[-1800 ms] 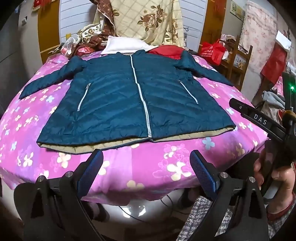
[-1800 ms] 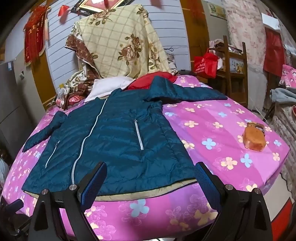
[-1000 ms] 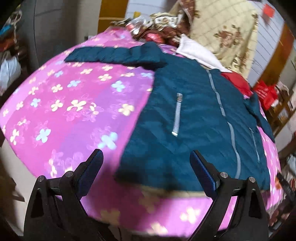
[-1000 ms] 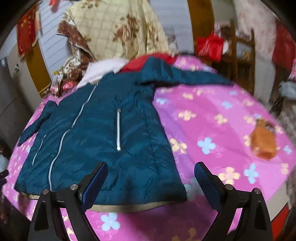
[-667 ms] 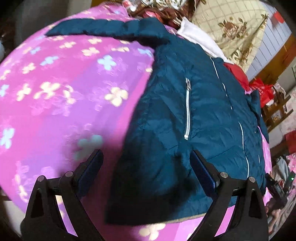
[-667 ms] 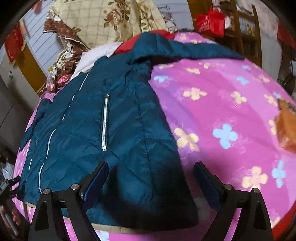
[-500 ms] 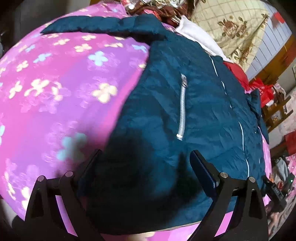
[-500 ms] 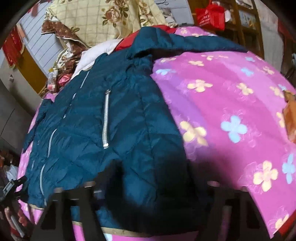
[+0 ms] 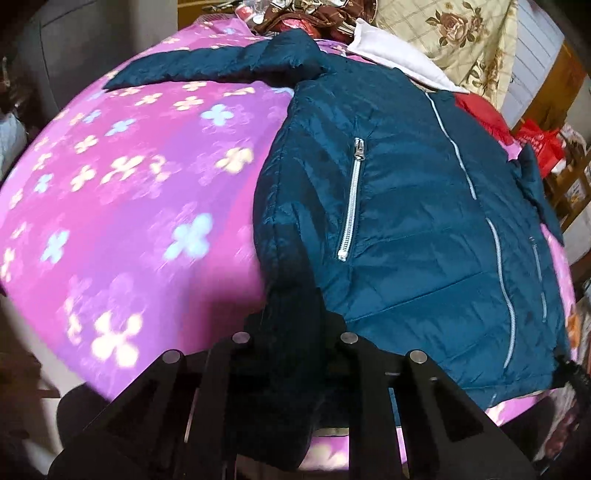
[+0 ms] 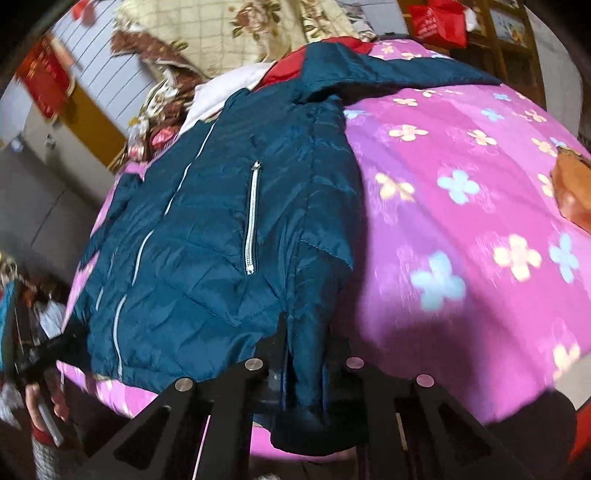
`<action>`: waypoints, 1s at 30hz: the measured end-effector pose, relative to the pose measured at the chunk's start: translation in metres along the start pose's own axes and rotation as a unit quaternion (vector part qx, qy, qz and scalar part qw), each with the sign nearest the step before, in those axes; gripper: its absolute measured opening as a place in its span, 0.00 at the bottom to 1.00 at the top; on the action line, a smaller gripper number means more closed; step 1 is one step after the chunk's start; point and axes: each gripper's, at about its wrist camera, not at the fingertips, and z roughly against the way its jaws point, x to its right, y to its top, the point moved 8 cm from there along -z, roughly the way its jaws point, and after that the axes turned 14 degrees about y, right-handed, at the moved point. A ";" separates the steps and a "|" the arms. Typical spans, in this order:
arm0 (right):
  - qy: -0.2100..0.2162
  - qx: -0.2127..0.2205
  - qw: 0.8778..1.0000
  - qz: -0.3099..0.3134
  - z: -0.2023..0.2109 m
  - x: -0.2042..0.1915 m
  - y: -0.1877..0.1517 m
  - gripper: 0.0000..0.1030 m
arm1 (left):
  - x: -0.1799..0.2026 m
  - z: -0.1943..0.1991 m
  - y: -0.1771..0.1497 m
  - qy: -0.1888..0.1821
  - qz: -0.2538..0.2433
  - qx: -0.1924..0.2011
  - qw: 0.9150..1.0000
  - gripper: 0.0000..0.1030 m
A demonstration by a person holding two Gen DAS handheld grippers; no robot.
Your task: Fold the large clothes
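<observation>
A dark teal quilted jacket (image 9: pixel 406 206) with silver zips lies front up on a pink flowered bedspread (image 9: pixel 122 192). It also shows in the right wrist view (image 10: pixel 207 236). My left gripper (image 9: pixel 291 332) is shut on the jacket's lower left hem corner. My right gripper (image 10: pixel 304 365) is shut on the lower right hem corner. Both corners bunch between the jaws. The sleeves stretch outward at the far end.
A white garment (image 9: pixel 399 62) and a red garment (image 9: pixel 484 114) lie beyond the collar, with a floral quilt (image 10: pixel 236 33) behind. An orange packet (image 10: pixel 572 192) lies on the bedspread at the right. A red bag (image 10: pixel 439 18) and wooden shelves stand at the far right.
Both grippers moved forward onto the jacket's bottom corners and closed on them. The hem corners are now pinched and lifted slightly.
</observation>
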 end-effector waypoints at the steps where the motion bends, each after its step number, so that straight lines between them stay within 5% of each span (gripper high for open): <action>1: -0.009 0.008 1.000 0.005 0.004 0.001 -0.001 0.12 | -0.004 0.005 -0.006 0.003 0.000 0.006 1.000 0.17; 3: -0.021 0.018 1.000 0.010 0.009 0.004 -0.002 0.18 | -0.012 0.018 -0.013 0.011 0.006 0.026 1.000 0.24; 7: -0.031 0.058 0.998 0.000 0.028 0.009 0.001 0.62 | -0.030 0.046 -0.013 0.037 0.022 0.067 0.997 0.39; 8: -0.038 0.070 0.997 -0.004 0.034 0.010 0.004 0.65 | -0.035 0.052 -0.013 0.039 0.026 0.078 0.996 0.46; 10: -0.058 0.087 0.995 -0.001 0.046 0.010 0.009 0.66 | -0.043 0.062 -0.012 0.045 0.034 0.095 0.994 0.54; 30: -0.064 0.155 0.985 0.039 0.101 -0.013 0.028 0.66 | -0.019 0.115 0.009 0.015 0.044 0.128 0.991 0.56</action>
